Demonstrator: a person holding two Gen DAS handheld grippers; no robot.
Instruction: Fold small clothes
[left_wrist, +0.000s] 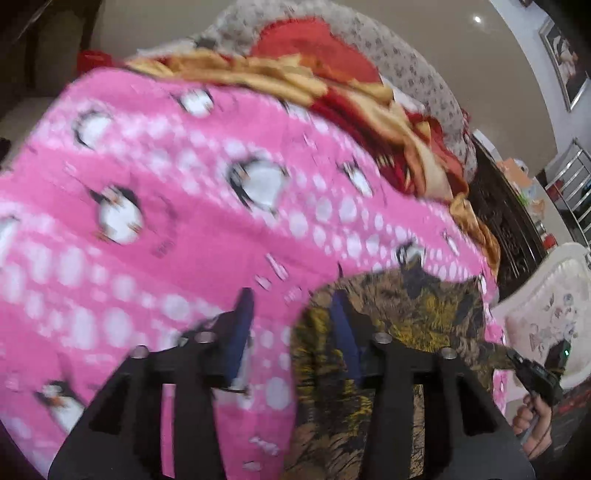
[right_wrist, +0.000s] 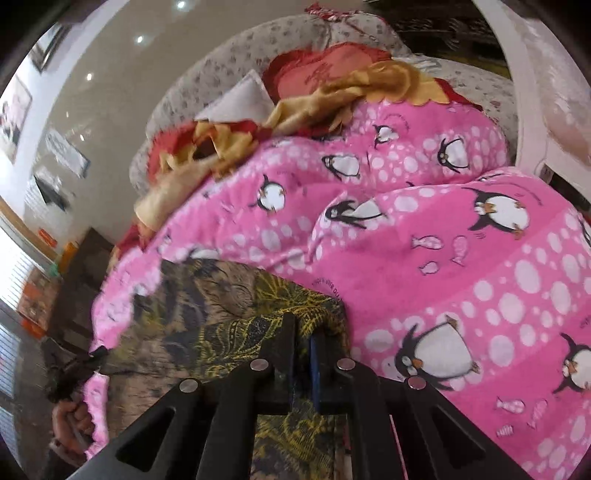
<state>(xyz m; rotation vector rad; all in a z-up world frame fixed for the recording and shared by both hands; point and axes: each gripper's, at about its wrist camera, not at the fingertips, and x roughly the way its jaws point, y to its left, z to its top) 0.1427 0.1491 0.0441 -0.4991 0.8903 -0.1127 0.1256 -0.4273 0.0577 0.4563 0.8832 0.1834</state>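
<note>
Left hand-held gripper (left_wrist: 293, 310) parted, right hand-held gripper (right_wrist: 303, 339) closed

- A home, most likely a bedroom.
- A pink fleece blanket printed with penguins and white dots (right_wrist: 424, 236) covers a bed.
- A crumpled red-and-gold cloth (left_wrist: 332, 81) lies on a grey flower-patterned bedspread (right_wrist: 221, 62).
- A white padded headboard (left_wrist: 546, 314) stands beside it.
- Framed pictures (left_wrist: 565, 55) hang on the pale walls.
- Small round ceiling lights (right_wrist: 181, 4) glow above.

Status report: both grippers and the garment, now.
Left gripper open over the patterned garment. Right gripper shut on its edge. Garment lies on pink penguin blanket.
</note>
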